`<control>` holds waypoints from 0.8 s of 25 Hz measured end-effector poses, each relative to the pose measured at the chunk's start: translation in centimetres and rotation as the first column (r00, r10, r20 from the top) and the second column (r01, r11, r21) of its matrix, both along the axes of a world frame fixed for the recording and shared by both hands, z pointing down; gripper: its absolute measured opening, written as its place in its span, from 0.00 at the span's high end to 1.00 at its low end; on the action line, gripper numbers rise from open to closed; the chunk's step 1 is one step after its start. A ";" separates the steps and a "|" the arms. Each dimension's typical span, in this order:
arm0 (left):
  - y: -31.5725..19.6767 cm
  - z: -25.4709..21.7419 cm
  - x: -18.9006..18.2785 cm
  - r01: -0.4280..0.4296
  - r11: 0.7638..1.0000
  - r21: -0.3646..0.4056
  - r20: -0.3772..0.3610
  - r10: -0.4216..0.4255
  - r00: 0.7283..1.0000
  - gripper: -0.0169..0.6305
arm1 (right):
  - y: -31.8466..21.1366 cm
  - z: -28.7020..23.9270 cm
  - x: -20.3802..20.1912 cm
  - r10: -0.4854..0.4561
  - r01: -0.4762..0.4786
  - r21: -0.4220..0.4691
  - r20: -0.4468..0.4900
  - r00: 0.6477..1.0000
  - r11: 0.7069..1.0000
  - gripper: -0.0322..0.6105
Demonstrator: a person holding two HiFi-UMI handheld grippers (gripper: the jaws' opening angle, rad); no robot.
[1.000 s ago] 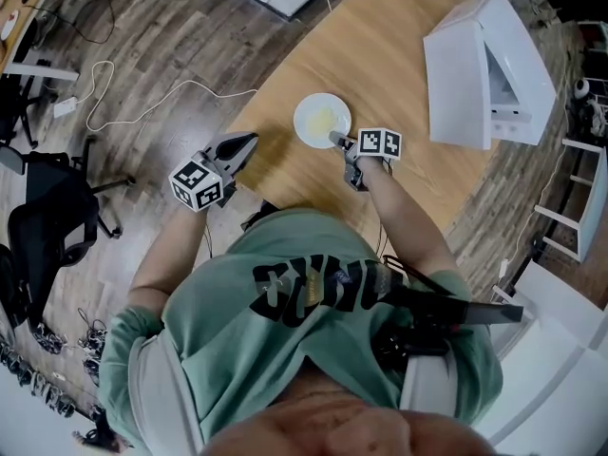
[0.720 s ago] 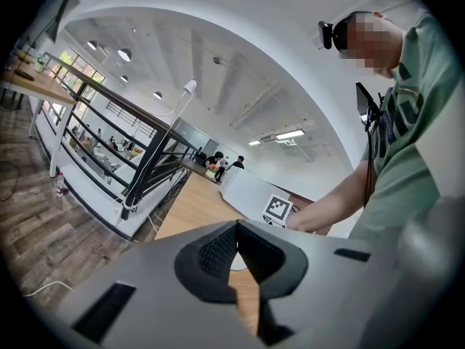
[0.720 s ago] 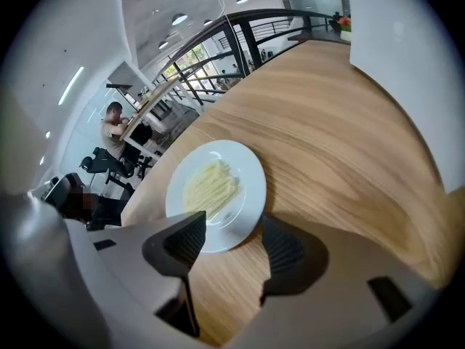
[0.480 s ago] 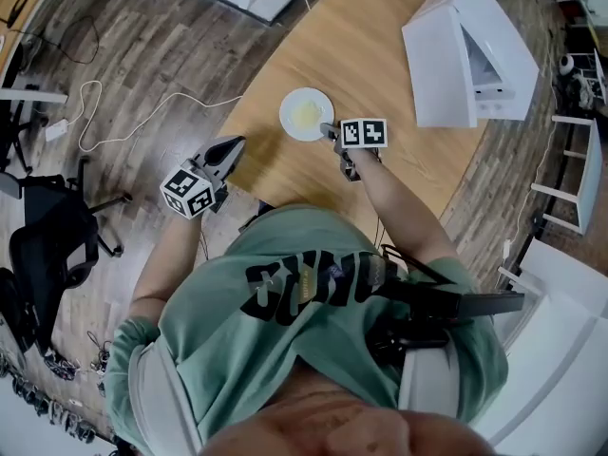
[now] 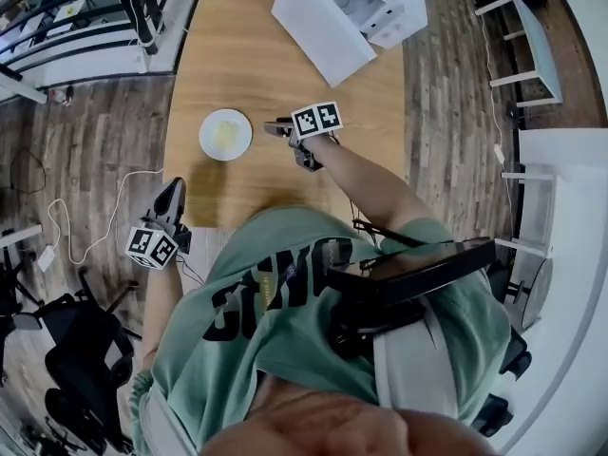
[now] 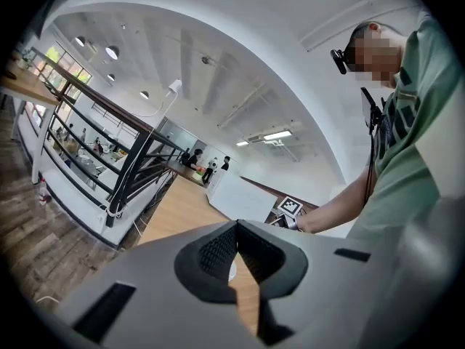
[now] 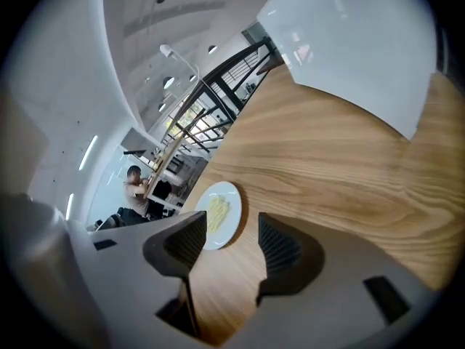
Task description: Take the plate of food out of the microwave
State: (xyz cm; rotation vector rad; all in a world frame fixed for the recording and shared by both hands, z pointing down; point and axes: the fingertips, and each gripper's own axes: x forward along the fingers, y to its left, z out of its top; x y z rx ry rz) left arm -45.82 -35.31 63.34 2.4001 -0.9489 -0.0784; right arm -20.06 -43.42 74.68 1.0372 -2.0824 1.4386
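A white plate [image 5: 225,134] with pale yellow food lies flat on the round wooden table [image 5: 285,74], near its left side. My right gripper [image 5: 276,127] hovers just right of the plate, apart from it. Its jaws have just been opening and stand open with nothing between them. In the right gripper view the plate [image 7: 219,214] shows beyond the right gripper [image 7: 231,227]. My left gripper [image 5: 177,188] is off the table's left edge, over the floor, jaws shut and empty [image 6: 236,227]. The white microwave [image 5: 353,9] stands at the table's far end with its door [image 5: 318,31] swung open.
A white cable [image 5: 90,231] trails over the wooden floor at left, with black office chairs [image 5: 81,350] nearby. A black railing [image 5: 142,8] runs past the table's far left. A white side table [image 5: 527,27] stands at the right. People stand far off [image 7: 138,187].
My right gripper has let go of the plate's rim, lifted and drawn back to the right. The plate stays on the table. The head view has swung round.
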 end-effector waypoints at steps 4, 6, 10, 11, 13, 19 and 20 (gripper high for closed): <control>-1.1 -1.1 2.5 -0.076 0.997 0.027 0.014 0.076 0.997 0.97 | 0.6 -1.5 3.5 0.086 -0.087 0.022 0.038 0.996 0.996 0.60; -1.4 -1.4 4.0 -0.104 0.994 0.037 0.014 0.104 0.994 0.97 | 1.5 -2.0 5.4 0.110 -0.111 0.030 0.047 0.993 0.993 0.62; -1.6 -2.1 7.4 -0.165 0.985 0.053 0.012 0.164 0.986 0.97 | 3.5 -3.0 9.5 0.169 -0.173 0.054 0.061 0.984 0.983 0.80; -1.5 -2.3 8.2 -0.180 0.982 0.056 0.011 0.180 0.984 0.97 | 4.0 -3.4 10.5 0.183 -0.187 0.063 0.065 0.981 0.980 0.85; -0.9 -2.7 10.2 -0.211 0.976 0.058 0.015 0.210 0.977 0.97 | 5.2 -4.0 12.5 0.207 -0.212 0.078 0.074 0.976 0.974 0.91; 1.6 -4.7 16.9 -0.289 0.953 0.094 0.048 0.285 0.957 0.97 | 10.3 -5.2 18.9 0.246 -0.261 0.096 0.145 0.958 0.961 0.94; 2.3 -5.2 18.2 -0.297 0.950 0.102 0.057 0.292 0.955 0.97 | 11.3 -5.3 20.1 0.248 -0.266 0.101 0.162 0.955 0.958 0.94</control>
